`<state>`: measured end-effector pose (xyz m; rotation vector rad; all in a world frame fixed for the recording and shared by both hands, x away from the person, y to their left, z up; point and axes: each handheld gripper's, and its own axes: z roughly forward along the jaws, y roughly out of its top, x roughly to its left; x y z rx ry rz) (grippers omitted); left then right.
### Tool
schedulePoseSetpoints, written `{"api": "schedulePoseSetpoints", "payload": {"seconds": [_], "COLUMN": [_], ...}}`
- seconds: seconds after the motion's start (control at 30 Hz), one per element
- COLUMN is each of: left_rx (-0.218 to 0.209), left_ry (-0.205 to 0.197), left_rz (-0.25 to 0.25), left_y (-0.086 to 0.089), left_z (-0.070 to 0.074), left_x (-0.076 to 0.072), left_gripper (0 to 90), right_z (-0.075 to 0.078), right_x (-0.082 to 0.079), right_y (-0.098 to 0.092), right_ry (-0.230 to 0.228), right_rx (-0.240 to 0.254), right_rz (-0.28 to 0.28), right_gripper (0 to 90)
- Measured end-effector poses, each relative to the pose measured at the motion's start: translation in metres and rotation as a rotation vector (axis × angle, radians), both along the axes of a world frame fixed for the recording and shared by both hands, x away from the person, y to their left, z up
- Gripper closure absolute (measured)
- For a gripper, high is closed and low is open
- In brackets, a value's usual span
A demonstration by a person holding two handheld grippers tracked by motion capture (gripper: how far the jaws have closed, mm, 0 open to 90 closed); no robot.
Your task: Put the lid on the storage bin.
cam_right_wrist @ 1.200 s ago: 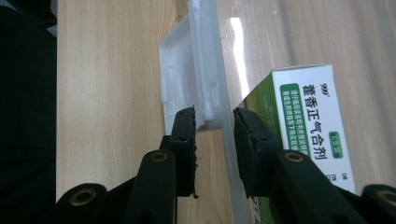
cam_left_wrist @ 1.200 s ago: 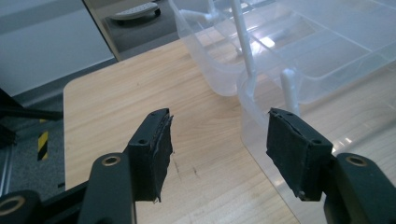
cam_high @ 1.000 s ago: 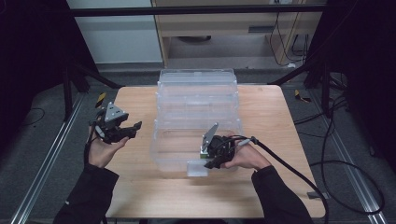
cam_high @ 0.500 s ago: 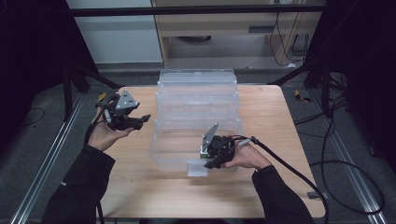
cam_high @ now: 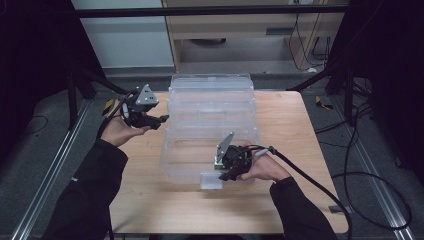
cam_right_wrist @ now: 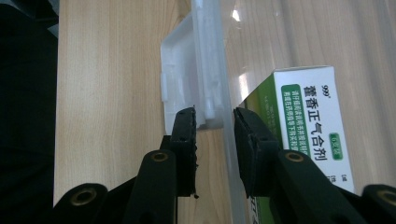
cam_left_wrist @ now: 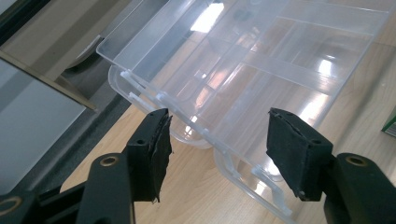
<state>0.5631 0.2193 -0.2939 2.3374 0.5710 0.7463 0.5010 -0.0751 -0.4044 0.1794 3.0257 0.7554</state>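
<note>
1 clear plastic organizer box (cam_high: 210, 125), lid open, on the wooden table (cam_high: 300, 165); dividers visible inside. 2 grippers. Left gripper (cam_high: 161, 120) held above the table just left of the box, jaws wide apart w/ nothing between. Right gripper (cam_high: 226, 176) at the box's near front wall, jaws narrowly apart around the wall by the white latch (cam_right_wrist: 180, 74); can't tell if pads touch. 1 green-and-white medicine box (cam_right_wrist: 310, 126) beside its right jaw.

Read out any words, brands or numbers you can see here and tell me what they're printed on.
"999" - small logo at the top corner of the green and white box.
"藿香正气合剂" - large characters down the same box.
Small characters in the green oval and at the box's lower edge: too small to read.
</note>
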Motion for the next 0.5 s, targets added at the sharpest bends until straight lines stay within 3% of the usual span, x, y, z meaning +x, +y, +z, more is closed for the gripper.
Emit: {"api": "schedulePoseSetpoints", "payload": {"seconds": [0.27, 0.5], "left_rx": [0.046, 0.133], "left_ry": [0.024, -0.003], "left_rz": [-0.042, -0.043], "left_y": [-0.004, -0.018], "left_z": [0.008, 0.011], "left_x": [0.016, 0.030], "left_gripper": [38.9, 39.7], "right_z": [0.000, 0.000], "right_x": [0.000, 0.000], "right_y": [0.000, -0.001], "right_ry": [-0.001, 0.001], "right_rx": [0.003, 0.005], "right_rz": [0.007, 0.010], "right_gripper": [70.1, 70.2]}}
